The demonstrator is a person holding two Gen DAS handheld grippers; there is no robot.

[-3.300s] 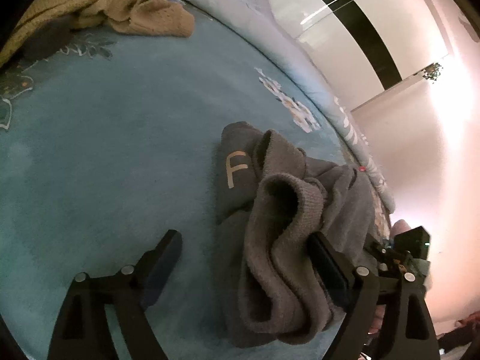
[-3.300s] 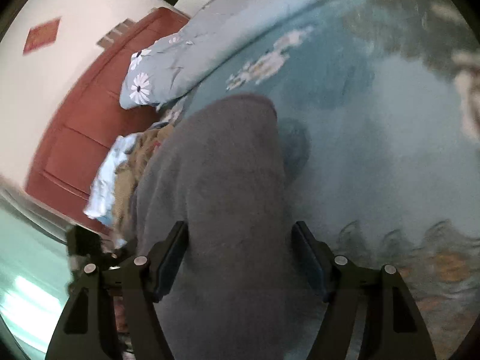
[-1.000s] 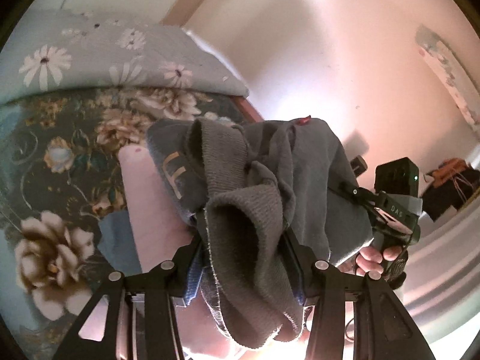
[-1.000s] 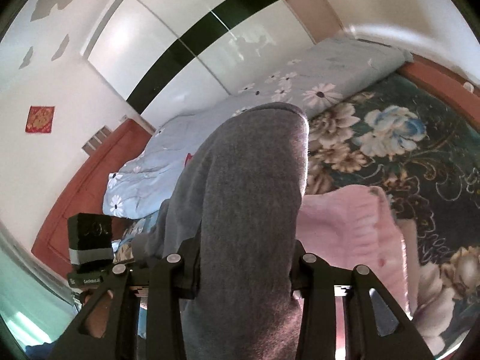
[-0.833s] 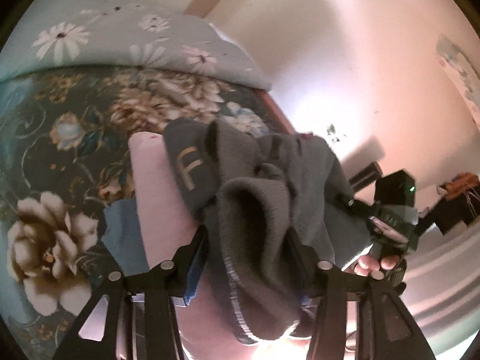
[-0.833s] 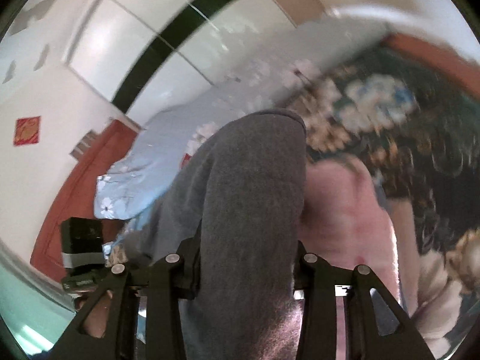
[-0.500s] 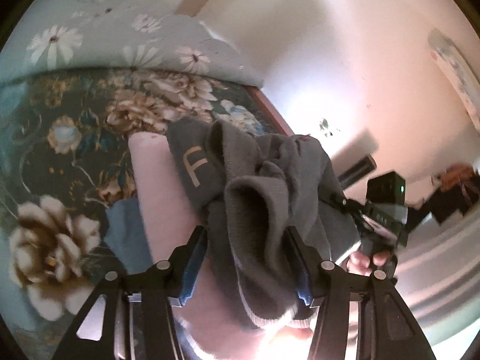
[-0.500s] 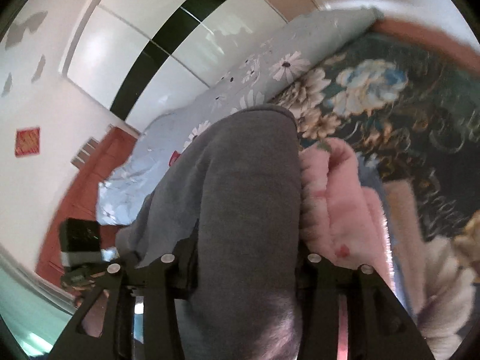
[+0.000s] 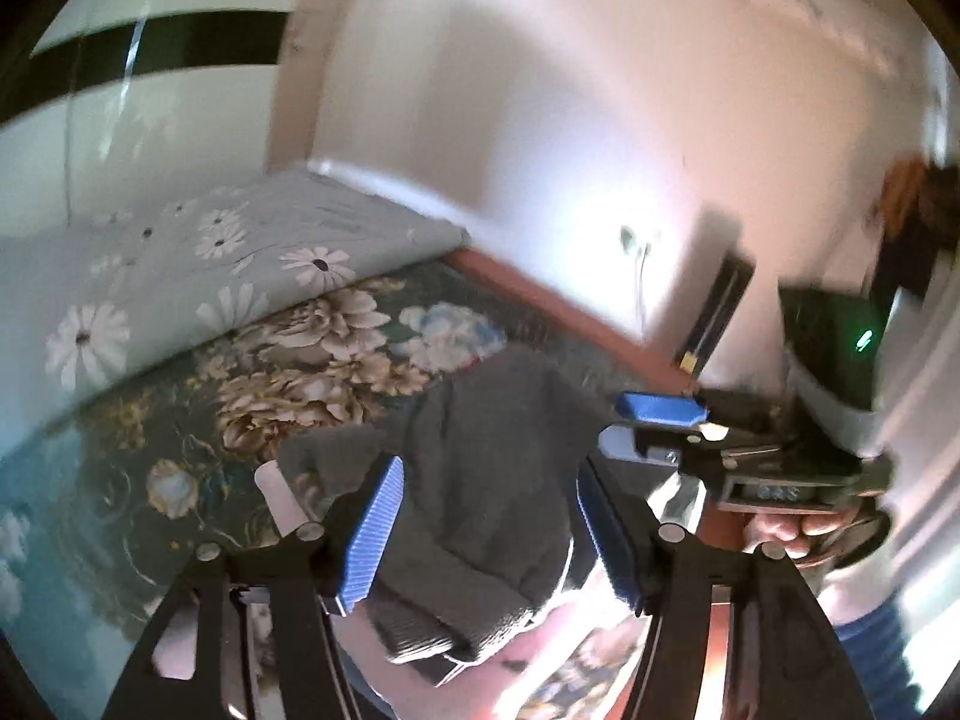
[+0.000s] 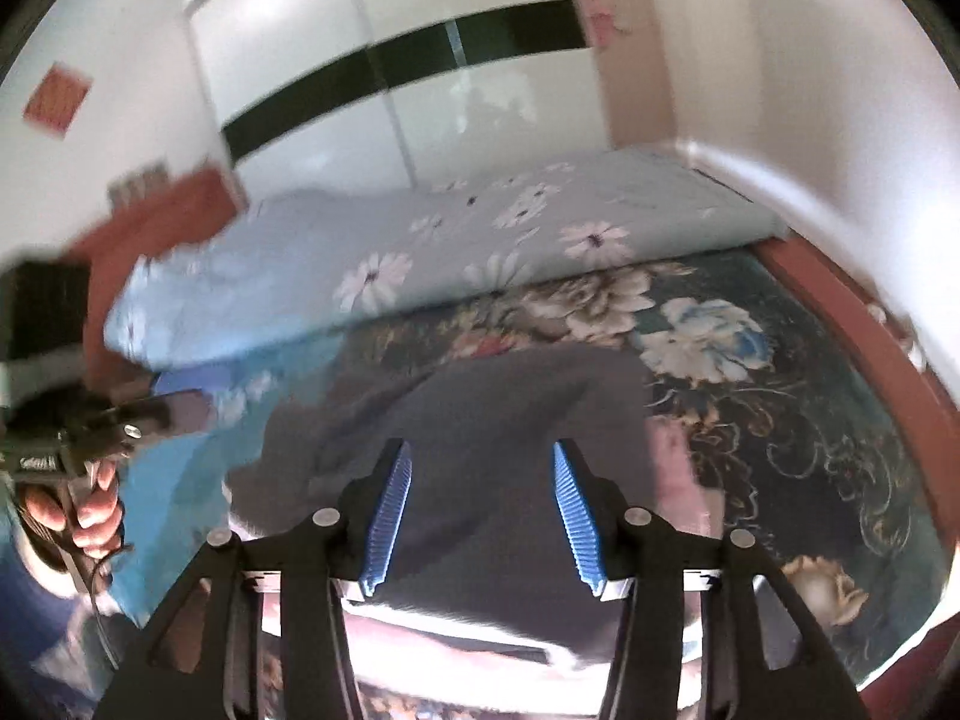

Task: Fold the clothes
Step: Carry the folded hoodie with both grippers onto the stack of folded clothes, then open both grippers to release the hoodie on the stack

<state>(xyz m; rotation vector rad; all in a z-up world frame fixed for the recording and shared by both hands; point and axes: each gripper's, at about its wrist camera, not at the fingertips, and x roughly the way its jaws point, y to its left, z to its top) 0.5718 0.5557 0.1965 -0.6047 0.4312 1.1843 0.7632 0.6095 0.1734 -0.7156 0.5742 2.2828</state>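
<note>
A folded grey sweater (image 9: pixel 492 480) lies on a pink garment (image 9: pixel 279 495) on the floral bedspread. It also shows in the right wrist view (image 10: pixel 480 414), on the pink garment (image 10: pixel 678 468). My left gripper (image 9: pixel 486 531) is open, its blue pads apart above the sweater. My right gripper (image 10: pixel 480 516) is open too, just over the sweater. Neither holds anything. The other hand-held gripper shows at the right of the left wrist view (image 9: pixel 780 456) and at the left of the right wrist view (image 10: pixel 66 438).
A dark floral bedspread (image 10: pixel 810 420) covers the bed. A pale blue daisy quilt (image 10: pixel 456 252) lies rolled along the far side. A red-brown bed frame edge (image 10: pixel 870 330) runs on the right. White wardrobe doors with a black band (image 10: pixel 390 60) stand behind.
Both grippers opened and let go of the grey sweater, which now rests on the pink garment. Both grippers have pulled back and tilted up.
</note>
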